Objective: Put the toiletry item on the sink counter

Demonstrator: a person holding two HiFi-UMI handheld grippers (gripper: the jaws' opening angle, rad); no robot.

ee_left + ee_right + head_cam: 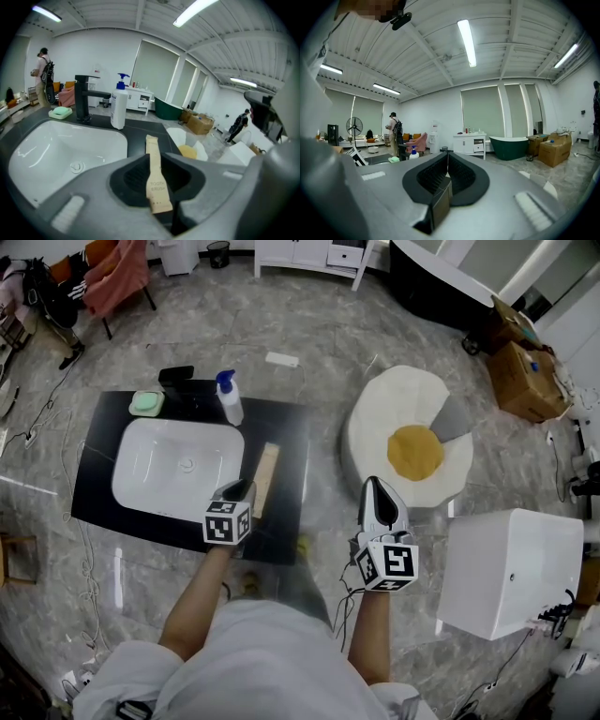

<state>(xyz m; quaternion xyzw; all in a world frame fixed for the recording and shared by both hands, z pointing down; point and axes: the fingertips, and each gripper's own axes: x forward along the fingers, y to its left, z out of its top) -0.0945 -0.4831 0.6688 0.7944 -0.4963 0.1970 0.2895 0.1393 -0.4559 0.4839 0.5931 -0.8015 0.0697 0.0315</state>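
Note:
A slim brown toothbrush box (265, 476) lies along the black sink counter (281, 427), just right of the white basin (178, 465). My left gripper (238, 491) is at the box's near end. In the left gripper view the jaws are shut on the toothbrush box (151, 143), which runs forward out of the left gripper (157, 160) toward the counter. I cannot tell whether its far end touches the counter. My right gripper (380, 495) hangs off the counter over the floor. Its jaws are shut with nothing in the right gripper (446, 165).
At the back of the counter stand a black faucet (178, 381), a green soap dish (147, 403) and a white pump bottle (230, 399). An egg-shaped cushion (408, 437) lies on the floor to the right, with a white cabinet (511, 568) nearer and cardboard boxes (525, 376) beyond.

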